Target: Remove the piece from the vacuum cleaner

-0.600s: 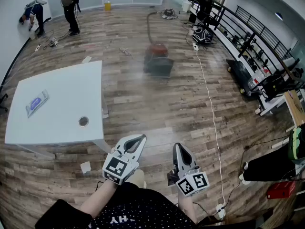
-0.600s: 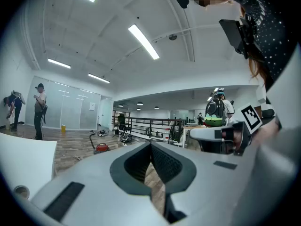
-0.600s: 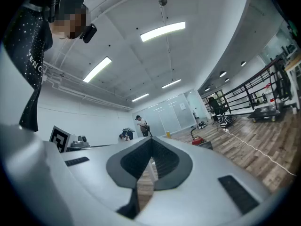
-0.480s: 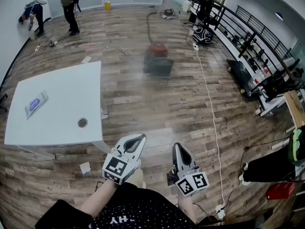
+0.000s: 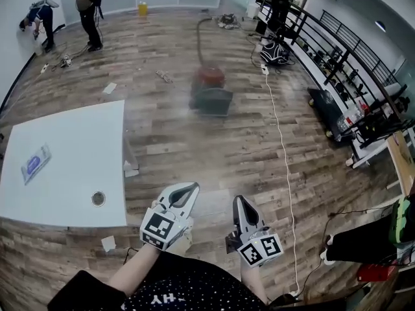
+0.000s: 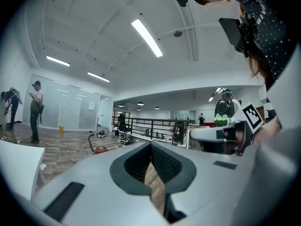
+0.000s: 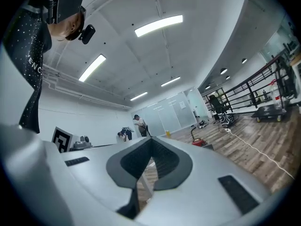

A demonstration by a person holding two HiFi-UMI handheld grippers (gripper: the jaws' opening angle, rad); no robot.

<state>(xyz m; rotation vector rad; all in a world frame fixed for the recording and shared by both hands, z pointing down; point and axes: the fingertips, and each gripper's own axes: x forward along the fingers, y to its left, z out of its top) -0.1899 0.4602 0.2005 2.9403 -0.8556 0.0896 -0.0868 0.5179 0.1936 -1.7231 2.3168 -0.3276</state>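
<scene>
Left tongs (image 5: 192, 187): jaws fully together, nothing held between them. Right tongs (image 5: 238, 200): jaws likewise pressed together and empty. Both point level and sit side by side, slightly apart, above the near part of the wooden floor (image 5: 194, 148).

To the left of the left tongs stands a white bench (image 5: 65, 141). It carries a flat packet (image 5: 35, 163) near its left edge and has a round cable hole (image 5: 98, 198) near its near right corner.

The vacuum cleaner (image 5: 211, 78) stands on the floor far ahead at centre, well apart from both tongs. It has a red body, a dark grey part (image 5: 213, 101) on its near side, and a hose (image 5: 199, 37) running toward the far wall. A white cable (image 5: 283, 154) runs along the floor to the right. Two people (image 5: 87, 11) stand at the far left.
</scene>
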